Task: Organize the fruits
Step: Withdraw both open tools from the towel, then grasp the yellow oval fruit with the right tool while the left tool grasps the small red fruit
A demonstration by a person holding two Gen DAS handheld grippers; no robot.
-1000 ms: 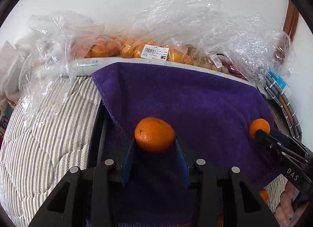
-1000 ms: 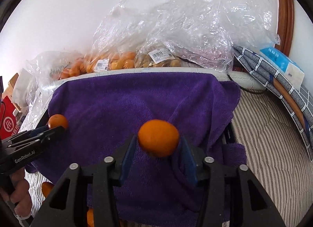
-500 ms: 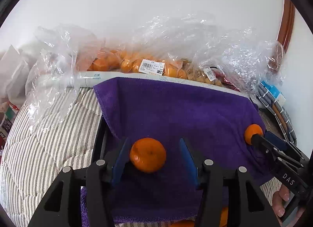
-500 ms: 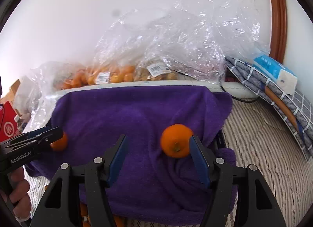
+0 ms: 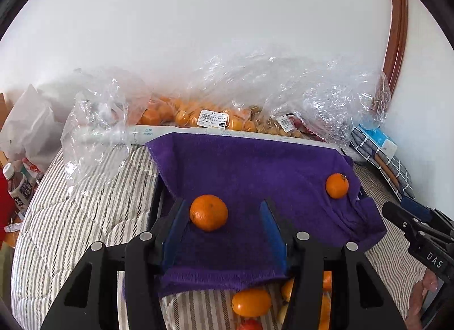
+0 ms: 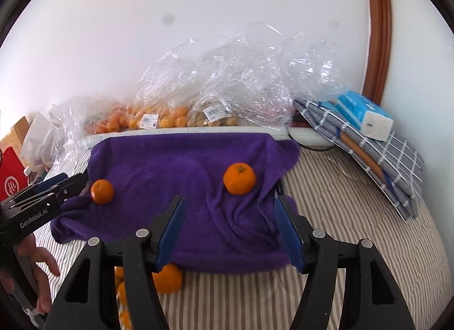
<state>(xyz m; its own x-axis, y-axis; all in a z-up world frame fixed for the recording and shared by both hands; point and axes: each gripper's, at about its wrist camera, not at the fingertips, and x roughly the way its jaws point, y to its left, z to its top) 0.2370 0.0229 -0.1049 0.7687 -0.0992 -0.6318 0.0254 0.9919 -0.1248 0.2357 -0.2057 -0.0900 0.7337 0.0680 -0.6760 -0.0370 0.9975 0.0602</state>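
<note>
Holding both grippers, left (image 5: 224,227) and right (image 6: 229,230), with fingers spread, gripping nothing; I see two tangerines (image 5: 208,212) (image 6: 239,178) on the purple towel (image 6: 176,171). Plastic bags (image 6: 159,117) behind hold oranges.

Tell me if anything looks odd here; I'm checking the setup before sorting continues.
The purple towel is rumpled, bunched in folds at its right corner. Loose oranges lie on the striped bedding at its front edge, partly tucked under it. Two oranges sit on top.
</note>
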